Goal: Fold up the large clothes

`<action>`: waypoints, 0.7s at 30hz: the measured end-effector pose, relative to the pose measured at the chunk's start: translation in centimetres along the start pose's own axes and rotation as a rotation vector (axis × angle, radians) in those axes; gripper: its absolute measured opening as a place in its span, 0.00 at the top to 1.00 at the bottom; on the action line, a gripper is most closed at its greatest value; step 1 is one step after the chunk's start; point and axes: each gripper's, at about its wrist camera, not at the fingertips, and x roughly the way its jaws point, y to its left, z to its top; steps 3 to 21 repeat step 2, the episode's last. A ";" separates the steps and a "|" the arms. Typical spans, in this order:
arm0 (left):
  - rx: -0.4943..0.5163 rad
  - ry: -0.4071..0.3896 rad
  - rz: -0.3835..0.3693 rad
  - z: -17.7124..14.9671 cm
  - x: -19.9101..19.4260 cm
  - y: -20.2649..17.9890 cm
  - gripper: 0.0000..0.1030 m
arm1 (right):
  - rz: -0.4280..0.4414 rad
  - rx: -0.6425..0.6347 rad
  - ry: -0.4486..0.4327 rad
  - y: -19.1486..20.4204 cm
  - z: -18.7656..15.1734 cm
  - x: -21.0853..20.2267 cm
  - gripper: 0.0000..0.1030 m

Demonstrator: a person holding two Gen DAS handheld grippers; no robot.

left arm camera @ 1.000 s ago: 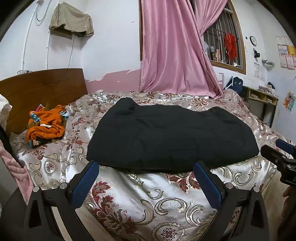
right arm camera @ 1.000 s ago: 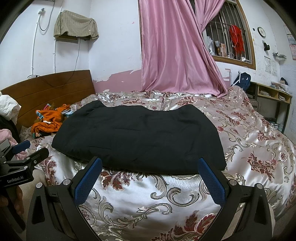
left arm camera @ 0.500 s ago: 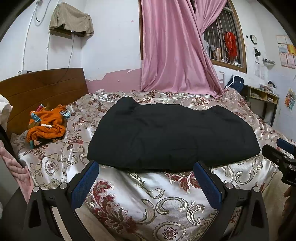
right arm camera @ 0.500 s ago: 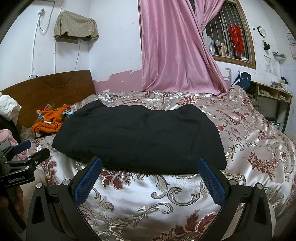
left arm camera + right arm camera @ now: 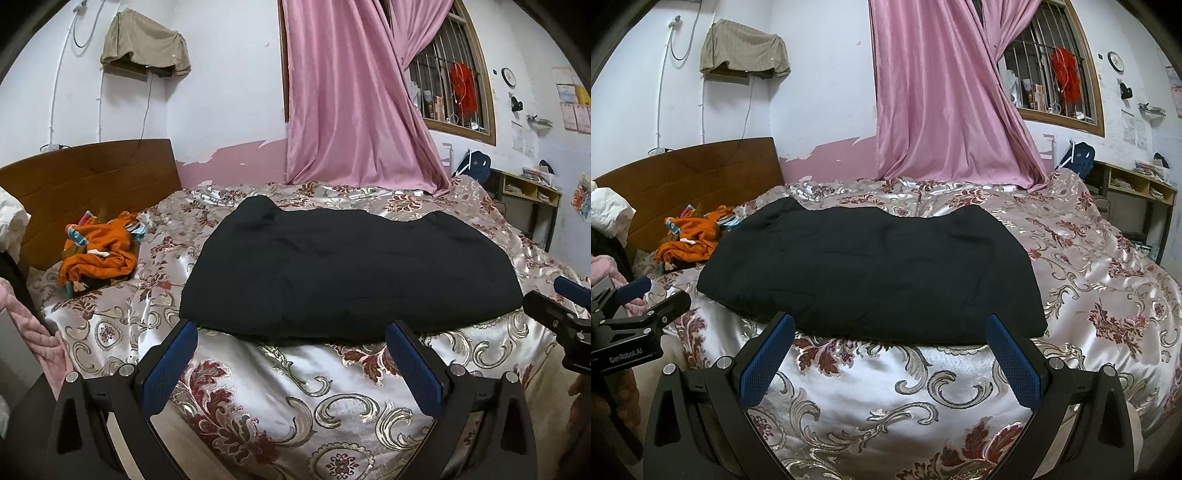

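Bed [image 5: 303,398] with floral satin cover fills both views; wooden headboard [image 5: 92,184] at left, pink curtain [image 5: 351,110] hanging at the far side. Black garment [image 5: 343,273] lies flat mid-bed, already folded into a broad slab, long axis running left–right across the bed, parallel to the near edge; the two raised corners on its far edge point toward the curtain, its near edge just short of the bed's front drop. Orange clothes [image 5: 98,254] heaped near the headboard, well apart from the garment. Left gripper [image 5: 291,363] hovers over the near cover, fingers spread wide, nothing between them. Right gripper [image 5: 888,360] likewise, fingers wide apart and empty, tips just before the garment's near edge.
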 end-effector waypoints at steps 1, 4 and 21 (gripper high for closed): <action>0.002 0.002 -0.001 0.0 0.0 0.0 0.00 | 0.000 0.000 0.001 0.1 0.0 0.0 0.01; 0.003 0.005 0.000 0.0 0.1 -0.1 0.00 | 0.000 0.000 0.001 0.2 0.0 0.1 0.01; 0.003 0.005 0.000 0.0 0.1 -0.1 0.00 | 0.000 0.000 0.001 0.2 0.0 0.1 0.01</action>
